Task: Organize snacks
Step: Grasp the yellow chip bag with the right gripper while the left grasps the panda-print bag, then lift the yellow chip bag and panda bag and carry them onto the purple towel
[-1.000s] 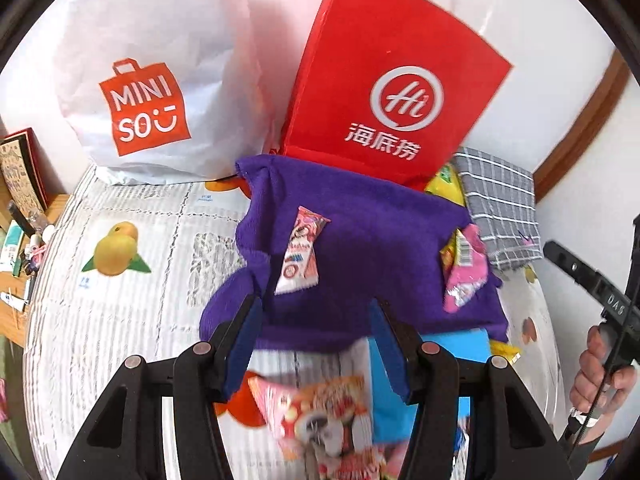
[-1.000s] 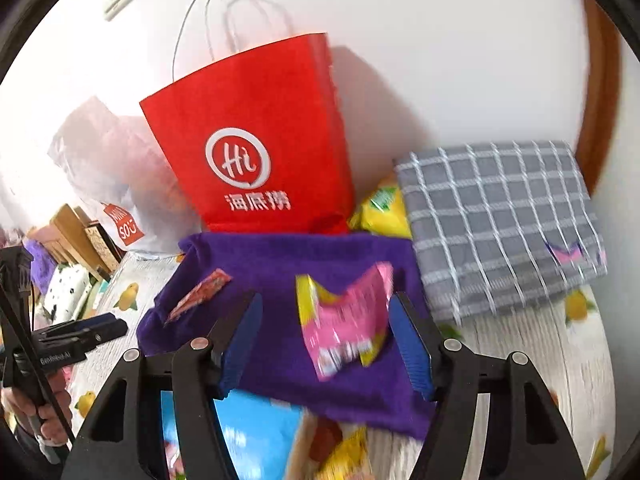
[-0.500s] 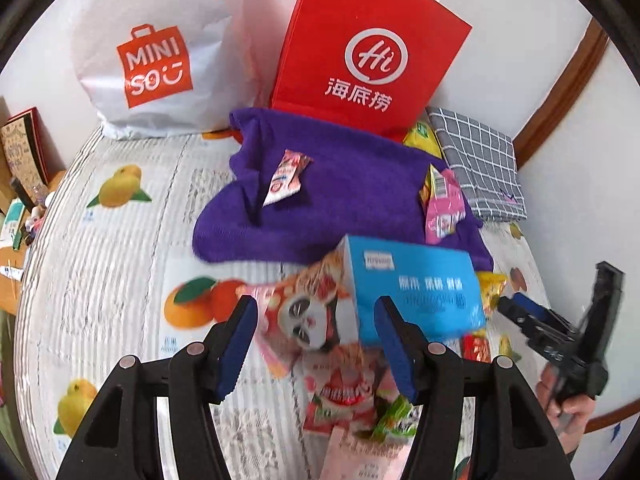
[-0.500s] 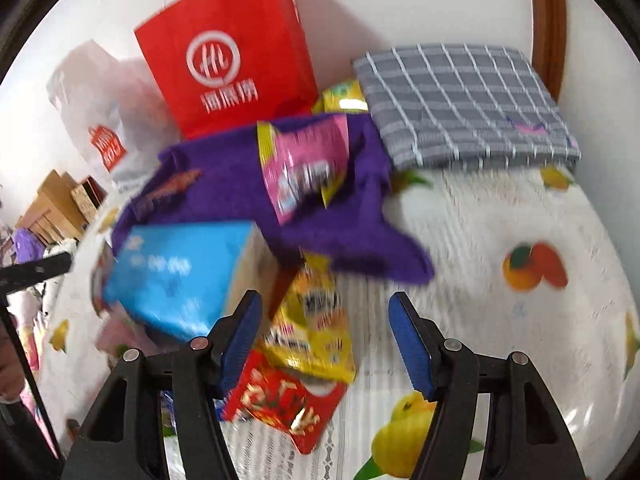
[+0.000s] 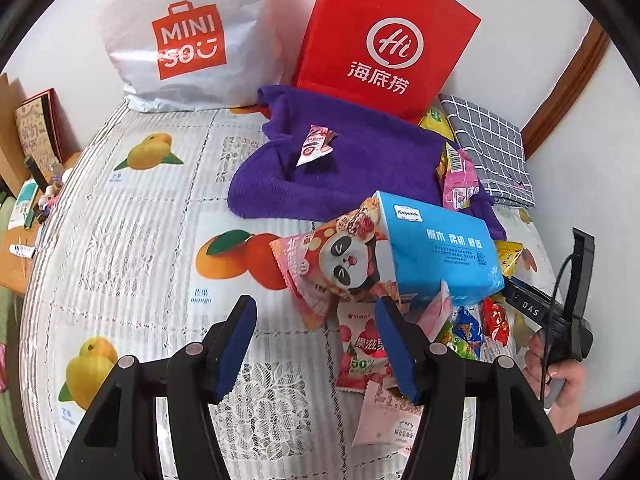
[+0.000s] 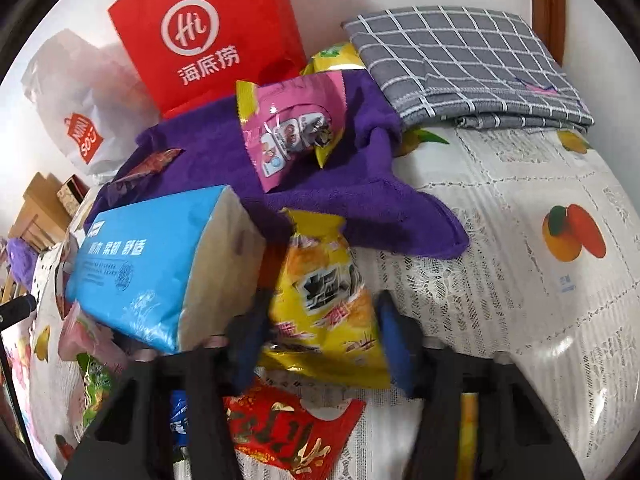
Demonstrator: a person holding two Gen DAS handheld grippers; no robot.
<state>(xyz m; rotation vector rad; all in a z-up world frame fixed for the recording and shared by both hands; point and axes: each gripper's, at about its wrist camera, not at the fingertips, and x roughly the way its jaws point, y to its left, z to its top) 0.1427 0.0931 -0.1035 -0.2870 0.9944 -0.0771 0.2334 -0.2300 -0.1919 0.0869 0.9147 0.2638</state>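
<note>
A heap of snack packets lies on the fruit-print tablecloth (image 5: 140, 240) around a blue tissue pack (image 5: 440, 256). My right gripper (image 6: 322, 304) is shut on a yellow snack packet (image 6: 320, 272), its blue pads pressing both sides of it. A red packet (image 6: 288, 432) lies just under it. My left gripper (image 5: 314, 304) stands open over the cloth, right in front of a pink panda packet (image 5: 340, 268) and a red strawberry packet (image 5: 360, 348), with nothing between its pads. On the purple towel (image 5: 360, 184) lie a pink packet (image 6: 292, 136) and a small packet (image 5: 316, 146).
A red paper bag (image 5: 384, 40) and a white shopping bag (image 5: 188, 40) stand against the back wall. A folded grey checked cloth (image 6: 460, 60) lies at the back right. A hand (image 5: 560, 376) holds the right gripper at the table's right side. Clutter sits on a wooden shelf (image 5: 24, 184) at left.
Both grippers came back from over the purple towel and sank toward the snack heap. The right gripper's jaws, open earlier, have shut on the yellow packet. The left jaws stay open.
</note>
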